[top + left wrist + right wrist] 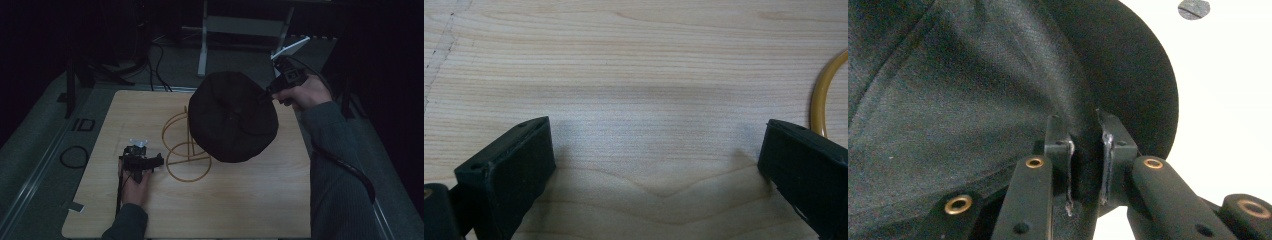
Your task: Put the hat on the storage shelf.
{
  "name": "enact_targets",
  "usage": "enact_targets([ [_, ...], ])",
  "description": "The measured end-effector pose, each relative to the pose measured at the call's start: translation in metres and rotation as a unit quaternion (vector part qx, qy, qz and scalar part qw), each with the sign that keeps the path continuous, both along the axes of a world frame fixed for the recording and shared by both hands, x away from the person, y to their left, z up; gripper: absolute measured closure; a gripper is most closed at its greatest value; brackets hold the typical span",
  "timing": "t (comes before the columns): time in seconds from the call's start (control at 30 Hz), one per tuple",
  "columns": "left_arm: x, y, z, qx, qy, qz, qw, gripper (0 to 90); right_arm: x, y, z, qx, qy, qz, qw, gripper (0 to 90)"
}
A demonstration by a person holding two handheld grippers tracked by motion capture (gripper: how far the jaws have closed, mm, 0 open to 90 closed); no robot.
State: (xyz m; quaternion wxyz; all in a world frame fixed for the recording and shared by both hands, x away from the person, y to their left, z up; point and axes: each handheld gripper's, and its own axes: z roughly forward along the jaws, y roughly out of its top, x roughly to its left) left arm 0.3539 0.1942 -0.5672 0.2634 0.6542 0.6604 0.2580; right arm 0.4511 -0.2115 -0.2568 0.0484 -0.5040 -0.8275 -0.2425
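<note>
Dark fabric cap (233,116) hangs above the middle of the bench (240,210), over the top of a yellow wire stand (186,150). Its brim is pinched between the narrow jaws of the right gripper (264,95), seen close up in the right gripper view (1087,165), where the pads clamp the cap's (973,90) edge. The left gripper (157,161) rests low on the wood just beside the stand's base ring (824,95), its jaws standing wide with bare bench (649,100) between them.
</note>
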Motion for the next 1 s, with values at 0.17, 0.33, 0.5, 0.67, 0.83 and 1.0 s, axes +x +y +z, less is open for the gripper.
enact_targets([
  [0.17, 0.000, 0.000, 0.000, 0.000, 0.000, 0.000, 1.0000, 1.2, -0.001, 0.001, 0.005, 0.004, -0.003, -0.001, 1.0000, 77.9],
  [0.33, 0.000, 0.000, 0.000, 0.000, 0.000, 0.000, 1.0000, 1.2, -0.002, 0.005, 0.006, 0.013, -0.003, 0.001, 0.9999, 77.9],
  [0.5, 0.000, 0.000, 0.000, 0.000, 0.000, 0.000, 1.0000, 1.2, -0.001, 0.013, 0.007, 0.012, -0.003, 0.008, 0.9999, 77.9],
  [0.67, 0.000, 0.000, 0.000, 0.000, 0.000, 0.000, 1.0000, 1.2, -0.001, 0.023, 0.008, 0.013, -0.004, 0.013, 0.9998, 77.9],
  [0.83, 0.000, 0.000, 0.000, -0.001, -0.001, 0.001, 1.0000, 1.2, -0.001, 0.031, 0.008, 0.010, -0.004, 0.017, 0.9998, 77.8],
  [1.0, 0.000, 0.000, 0.000, -0.001, -0.001, 0.001, 1.0000, 1.2, 0.001, 0.039, 0.006, 0.005, -0.004, 0.020, 0.9998, 77.7],
])
